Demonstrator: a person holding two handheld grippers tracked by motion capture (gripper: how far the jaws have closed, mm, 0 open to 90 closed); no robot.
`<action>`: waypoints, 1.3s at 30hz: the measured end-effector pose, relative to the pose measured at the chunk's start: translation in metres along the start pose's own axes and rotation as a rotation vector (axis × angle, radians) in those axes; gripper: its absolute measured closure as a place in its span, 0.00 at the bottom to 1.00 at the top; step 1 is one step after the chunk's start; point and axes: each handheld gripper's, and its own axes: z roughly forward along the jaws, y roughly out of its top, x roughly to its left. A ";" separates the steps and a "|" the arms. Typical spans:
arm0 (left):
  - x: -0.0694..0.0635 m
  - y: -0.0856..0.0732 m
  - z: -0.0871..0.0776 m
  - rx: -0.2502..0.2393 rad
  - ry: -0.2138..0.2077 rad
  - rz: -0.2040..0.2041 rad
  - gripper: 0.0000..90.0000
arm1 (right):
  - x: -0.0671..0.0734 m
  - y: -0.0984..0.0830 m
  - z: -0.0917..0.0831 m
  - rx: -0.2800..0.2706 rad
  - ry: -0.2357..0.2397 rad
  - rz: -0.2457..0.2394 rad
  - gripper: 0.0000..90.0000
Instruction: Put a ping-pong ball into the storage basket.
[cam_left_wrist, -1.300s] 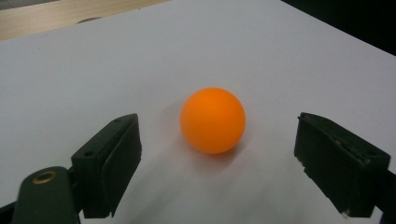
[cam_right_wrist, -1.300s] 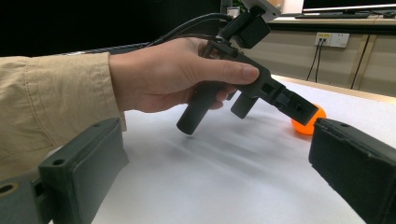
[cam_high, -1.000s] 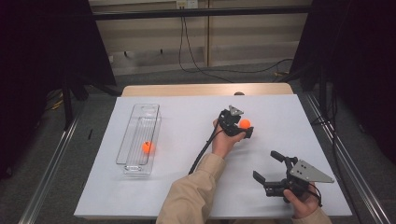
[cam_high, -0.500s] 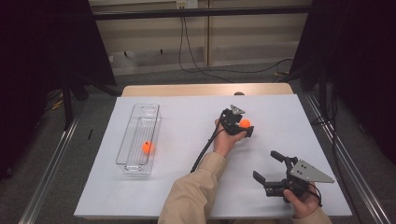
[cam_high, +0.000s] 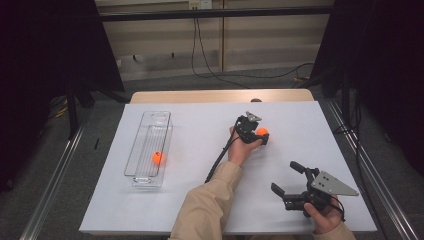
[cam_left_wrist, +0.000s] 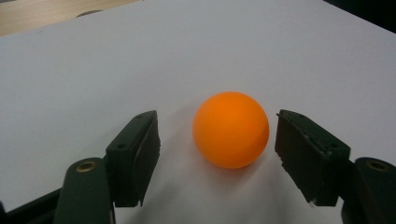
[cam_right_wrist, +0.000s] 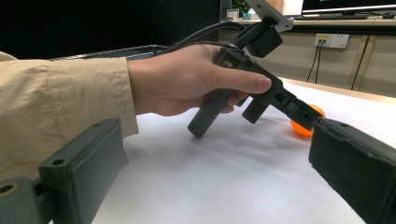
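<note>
The orange ball (cam_left_wrist: 230, 129) sat near the table's (cam_high: 200, 210) far edge – light, smooth, prone to roll. The left gripper's (cam_left_wrist: 217, 154) jaws had been closing around it, not touching yet – best pinched across its middle.

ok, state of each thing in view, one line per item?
left tool: jaws just been closing, ball between, pads not touching
orange ball: on the table, ungripped
right tool: open, nothing held
clear tray: flat on table
second orange ball: inside tray
</note>
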 end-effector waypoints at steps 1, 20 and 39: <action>0.000 0.000 0.000 0.000 0.001 0.001 0.34 | 0.000 0.000 0.000 0.000 0.000 0.001 0.03; -0.001 0.002 0.005 0.023 -0.008 0.013 0.44 | 0.000 0.000 0.001 0.005 0.003 0.003 0.03; -0.003 0.005 0.013 0.046 -0.003 0.003 0.52 | 0.000 0.000 0.000 0.007 0.003 0.005 0.03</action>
